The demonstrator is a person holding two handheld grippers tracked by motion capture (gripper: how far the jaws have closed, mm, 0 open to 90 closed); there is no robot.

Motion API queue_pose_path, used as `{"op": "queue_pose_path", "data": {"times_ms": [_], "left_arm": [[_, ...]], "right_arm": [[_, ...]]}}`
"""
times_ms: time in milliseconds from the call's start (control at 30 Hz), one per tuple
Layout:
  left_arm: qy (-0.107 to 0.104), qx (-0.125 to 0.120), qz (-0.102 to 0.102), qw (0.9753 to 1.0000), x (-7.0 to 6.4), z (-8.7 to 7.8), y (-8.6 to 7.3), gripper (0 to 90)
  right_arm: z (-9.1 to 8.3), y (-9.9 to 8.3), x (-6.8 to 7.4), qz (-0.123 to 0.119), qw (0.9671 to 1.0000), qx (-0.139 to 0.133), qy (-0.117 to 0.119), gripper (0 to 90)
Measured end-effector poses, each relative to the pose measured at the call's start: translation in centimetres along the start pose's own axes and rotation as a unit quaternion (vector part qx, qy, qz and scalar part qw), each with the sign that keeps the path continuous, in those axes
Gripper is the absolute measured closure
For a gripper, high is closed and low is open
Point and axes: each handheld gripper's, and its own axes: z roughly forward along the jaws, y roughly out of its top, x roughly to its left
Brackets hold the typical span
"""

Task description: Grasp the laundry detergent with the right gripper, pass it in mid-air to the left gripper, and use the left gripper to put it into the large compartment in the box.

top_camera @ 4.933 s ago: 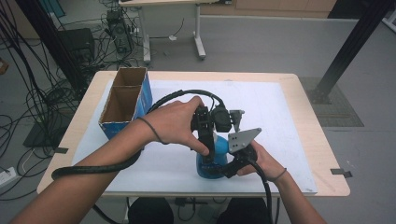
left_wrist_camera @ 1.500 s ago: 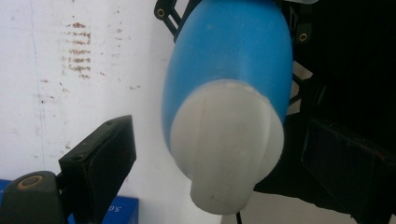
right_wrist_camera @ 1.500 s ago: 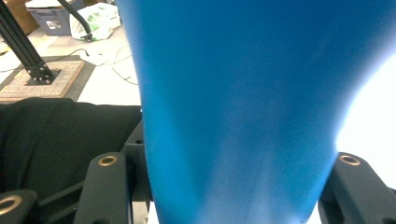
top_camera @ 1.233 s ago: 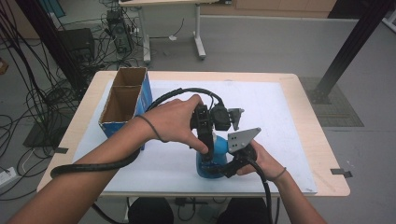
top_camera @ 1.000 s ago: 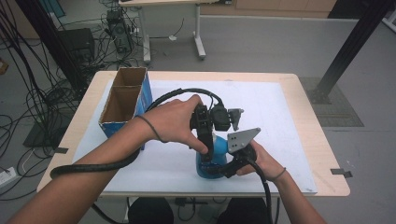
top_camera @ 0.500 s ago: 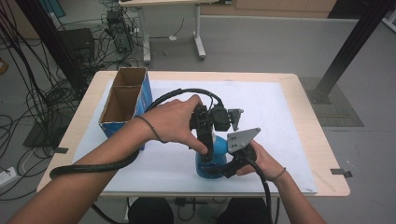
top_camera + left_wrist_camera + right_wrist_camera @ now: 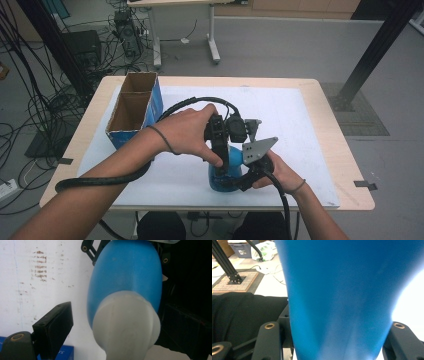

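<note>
A blue bottle [image 7: 220,176] with a white cap [image 7: 125,327] stands on the white mat [image 7: 300,125] near the table's front edge. My right gripper [image 7: 241,181] comes in low from the right and is shut on the bottle's blue body [image 7: 337,290], one jaw on each side. My left gripper [image 7: 220,150] points down over the top of the bottle. In the left gripper view its jaws stand either side of the cap, and a gap shows between the left jaw and the cap. The right jaw sits close against it.
An open blue-sided cardboard box [image 7: 134,107] stands at the mat's left end. The left gripper's thick black cable [image 7: 100,181] loops across the front left of the table. Bare mat lies to the right and behind the bottle.
</note>
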Motion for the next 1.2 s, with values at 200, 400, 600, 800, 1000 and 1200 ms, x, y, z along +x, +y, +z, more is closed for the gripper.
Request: {"op": "queue_pose_path", "data": {"times_ms": [200,400,600,800,1000,1200], "left_arm": [[0.0,0.0,0.001,1.0,-0.07,0.28,0.14,11.2],[-0.002,0.001,0.004,1.0,-0.06,0.46,0.37,11.6],[-0.003,0.0,0.003,1.0,0.08,0.61,0.43,13.4],[-0.003,0.004,0.004,1.0,0.06,0.82,0.55,17.9],[-0.005,0.001,0.008,1.0,0.11,0.77,0.52,28.1],[-0.008,0.001,0.008,0.9999,0.13,0.59,0.54,35.4]], "right_arm": [[-0.11,0.11,0.05,-0.003,1.0,-0.002,0.0,41.7],[-0.17,0.18,0.07,-0.005,1.0,-0.002,0.001,41.7],[-0.15,0.21,0.1,-0.008,1.0,-0.004,0.001,41.8],[-0.11,0.31,0.09,-0.009,0.9999,-0.005,0.002,41.7],[-0.07,0.34,0.16,-0.01,0.9999,-0.005,0.0,41.7],[-0.1,0.29,0.15,-0.009,0.9999,-0.007,-0.002,41.7]]}}
